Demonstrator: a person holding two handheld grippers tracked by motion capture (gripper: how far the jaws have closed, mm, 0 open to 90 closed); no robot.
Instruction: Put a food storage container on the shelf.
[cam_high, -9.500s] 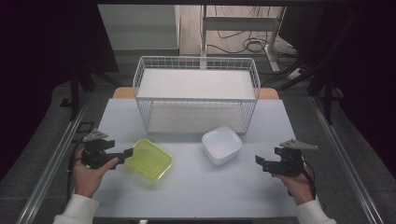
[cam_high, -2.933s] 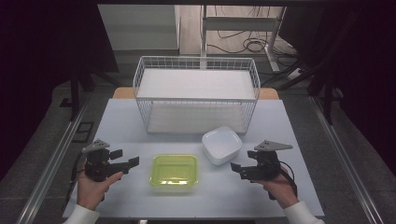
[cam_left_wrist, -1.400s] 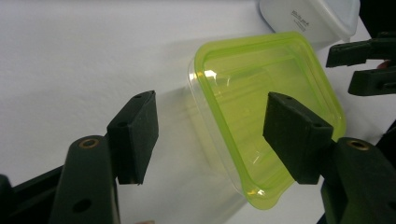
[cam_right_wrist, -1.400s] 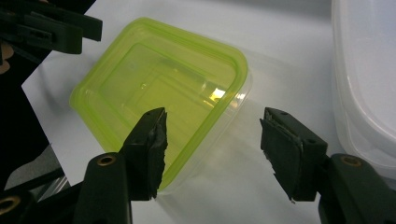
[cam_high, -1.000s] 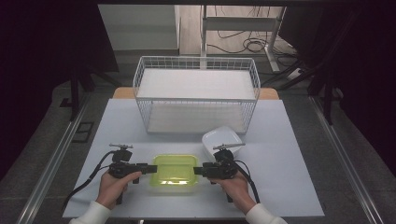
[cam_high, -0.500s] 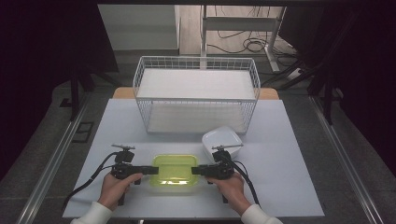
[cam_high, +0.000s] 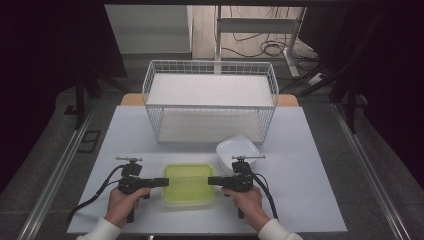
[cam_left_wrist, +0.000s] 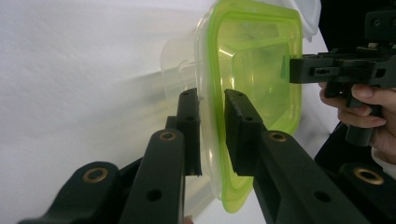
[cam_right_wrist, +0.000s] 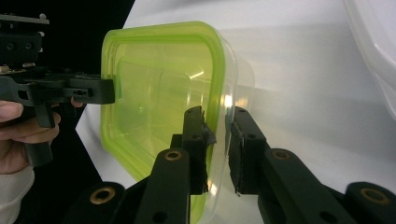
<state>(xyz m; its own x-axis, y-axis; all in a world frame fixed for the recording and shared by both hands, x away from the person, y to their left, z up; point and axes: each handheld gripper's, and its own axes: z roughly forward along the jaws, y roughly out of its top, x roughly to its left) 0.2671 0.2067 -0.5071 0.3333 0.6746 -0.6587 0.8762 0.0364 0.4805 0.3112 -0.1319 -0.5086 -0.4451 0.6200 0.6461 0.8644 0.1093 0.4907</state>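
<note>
Two pairs of black jaws have just been closing on opposite short sides of the green container, with its rim between each pair. On the left gripper, the jaws stand narrow, one outside the wall and one inside, with the rim close between the pads; whether they press yet cannot be told. On the right gripper, the jaws are likewise narrow astride the rim, and contact is just as unclear. The container lies open side up on the white tabletop, near the front edge, between the two hands. Just beside its far right corner, close behind the right gripper, sits a white container. Farther back stands a white wire basket, well apart from the grippers. Cables trail from both grippers toward the person.
</note>
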